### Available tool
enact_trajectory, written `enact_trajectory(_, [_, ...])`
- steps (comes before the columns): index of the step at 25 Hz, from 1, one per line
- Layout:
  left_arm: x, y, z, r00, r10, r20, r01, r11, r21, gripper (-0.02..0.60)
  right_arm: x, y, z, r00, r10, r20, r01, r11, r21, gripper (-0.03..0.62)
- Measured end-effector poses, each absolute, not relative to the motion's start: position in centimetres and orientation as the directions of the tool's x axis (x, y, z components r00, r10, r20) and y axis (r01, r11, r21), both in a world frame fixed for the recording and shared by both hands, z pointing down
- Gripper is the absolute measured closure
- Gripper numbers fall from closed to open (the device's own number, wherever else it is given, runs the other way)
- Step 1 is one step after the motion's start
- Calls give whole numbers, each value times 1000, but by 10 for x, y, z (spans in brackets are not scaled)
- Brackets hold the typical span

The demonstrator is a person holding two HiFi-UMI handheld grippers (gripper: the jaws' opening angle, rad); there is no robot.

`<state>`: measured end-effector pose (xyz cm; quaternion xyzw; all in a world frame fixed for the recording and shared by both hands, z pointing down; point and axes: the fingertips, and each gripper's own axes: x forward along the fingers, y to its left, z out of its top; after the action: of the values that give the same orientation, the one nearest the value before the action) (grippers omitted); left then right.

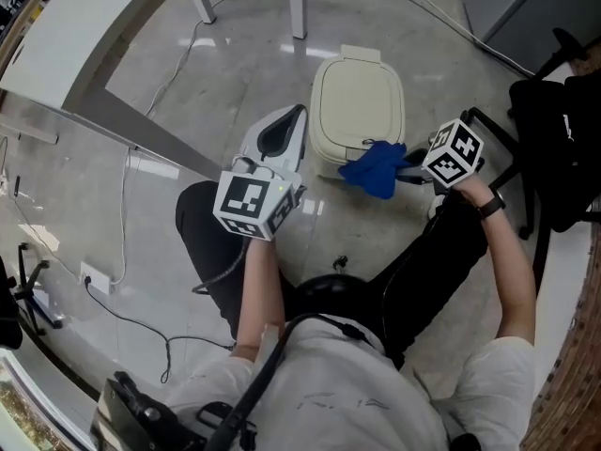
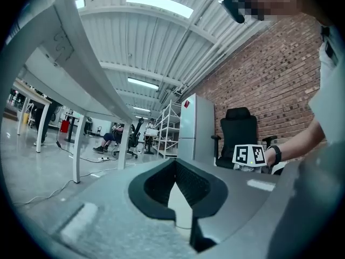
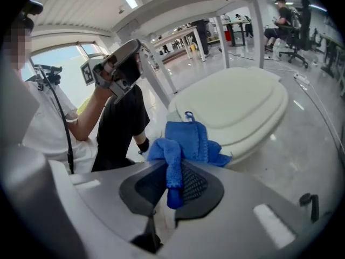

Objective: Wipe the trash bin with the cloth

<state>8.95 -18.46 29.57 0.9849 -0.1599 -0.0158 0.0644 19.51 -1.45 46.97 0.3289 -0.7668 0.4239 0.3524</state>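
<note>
Right claw [image 3: 172, 172] pinching blue cloth [image 3: 188, 143], cloth covering part of trash bin [image 3: 240, 107] rim

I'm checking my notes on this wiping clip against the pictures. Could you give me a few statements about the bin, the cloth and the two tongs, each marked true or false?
1. The right tongs are clamped on the blue cloth. True.
2. The trash bin has its lid open. False: the lid lies shut on the bin.
3. The left tongs hold a second cloth. False: they are shut with nothing between them.
4. The trash bin stands on the floor. True.
</note>
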Motion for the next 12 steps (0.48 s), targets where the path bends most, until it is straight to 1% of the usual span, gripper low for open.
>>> enact_trajectory(5, [106,-183,309,955,-295,-6,-291,-945,151,584,273,-15,479,-431,-293,854,-900,210,-382,556])
enact_trajectory(9, [109,-190,314,954,-301,12,-299,-941,160,584,339,-45,477,-288,-431,855,-953,40,-300,556])
enact_trajectory(12, [109,-194,320,951,-309,27,-309,-938,158,584,383,-86,468,-172,-526,833,-976,-22,-215,556])
